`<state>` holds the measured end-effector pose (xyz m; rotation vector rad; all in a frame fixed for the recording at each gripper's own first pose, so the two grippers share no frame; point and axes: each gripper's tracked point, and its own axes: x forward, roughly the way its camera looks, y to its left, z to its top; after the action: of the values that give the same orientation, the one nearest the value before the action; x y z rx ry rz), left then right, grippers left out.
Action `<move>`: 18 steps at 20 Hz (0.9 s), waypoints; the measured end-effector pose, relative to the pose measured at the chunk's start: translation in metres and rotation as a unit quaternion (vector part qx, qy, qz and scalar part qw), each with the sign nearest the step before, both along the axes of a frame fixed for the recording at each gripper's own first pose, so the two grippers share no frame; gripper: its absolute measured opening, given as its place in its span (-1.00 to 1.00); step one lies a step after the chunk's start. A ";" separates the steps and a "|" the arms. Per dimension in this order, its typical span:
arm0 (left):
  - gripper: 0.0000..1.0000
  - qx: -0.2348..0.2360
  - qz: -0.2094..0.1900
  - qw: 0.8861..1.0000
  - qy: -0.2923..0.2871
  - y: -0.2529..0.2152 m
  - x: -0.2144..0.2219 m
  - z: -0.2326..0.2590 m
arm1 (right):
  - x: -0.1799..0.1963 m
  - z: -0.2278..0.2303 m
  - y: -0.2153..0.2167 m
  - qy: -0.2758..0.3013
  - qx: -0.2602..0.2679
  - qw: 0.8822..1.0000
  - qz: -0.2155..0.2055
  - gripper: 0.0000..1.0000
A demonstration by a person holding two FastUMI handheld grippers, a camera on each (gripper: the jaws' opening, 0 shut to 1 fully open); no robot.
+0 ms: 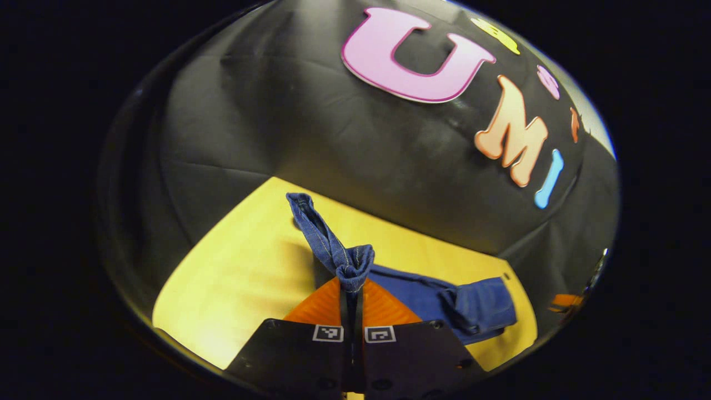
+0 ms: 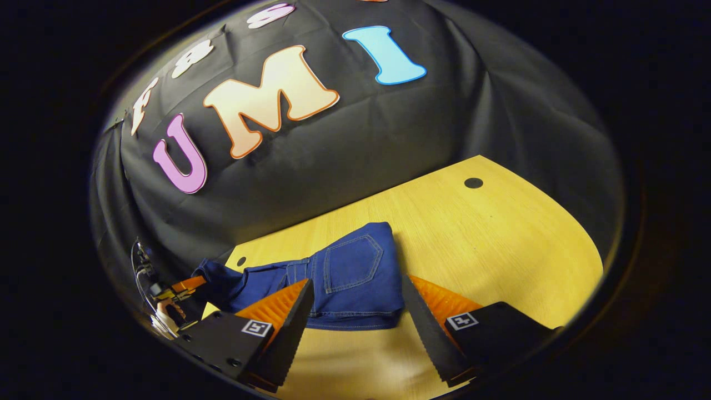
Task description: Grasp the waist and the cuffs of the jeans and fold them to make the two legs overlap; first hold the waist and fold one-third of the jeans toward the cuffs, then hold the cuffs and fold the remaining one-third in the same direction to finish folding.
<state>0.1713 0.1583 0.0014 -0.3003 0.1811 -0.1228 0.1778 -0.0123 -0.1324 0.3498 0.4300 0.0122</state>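
Your left gripper has its two orange fingers pressed together on a bunched fold of the jeans. In the left gripper view the pinched denim sticks up past the fingertips, with a hemmed cuff end rising up and to the left above the yellow wooden table. The rest of the denim trails off to the right of your fingers and lies on the tabletop, ending in a rumpled, folded mass near the table's right edge.

In the right gripper view, your left gripper shows again at the far left, small and partly in shadow, with the hand holding it just below; the denim runs from there across to the middle of the table.

Your right gripper is spread wide, its fingers well apart and holding nothing. Between them lies the seat end of the jeans, flat on the table, with a back pocket facing up. Whether either finger touches the cloth cannot be told. To the right the tabletop is bare wood with one dark round spot near the far edge.
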 end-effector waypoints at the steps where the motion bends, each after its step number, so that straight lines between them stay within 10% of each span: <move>1: -1.00 -0.002 -0.008 1.000 -0.003 -0.015 0.000 0.005 | -0.002 0.001 -0.007 -0.002 -0.007 1.000 0.000 0.96; 18: -1.00 0.014 -0.122 0.992 -0.024 -0.333 0.021 0.075 | -0.028 -0.005 -0.111 0.016 -0.014 0.999 0.046 0.96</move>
<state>0.1923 -0.1751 0.0760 -0.2460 0.1719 -0.3692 0.1499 -0.1238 -0.1378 0.3019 0.4768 0.0908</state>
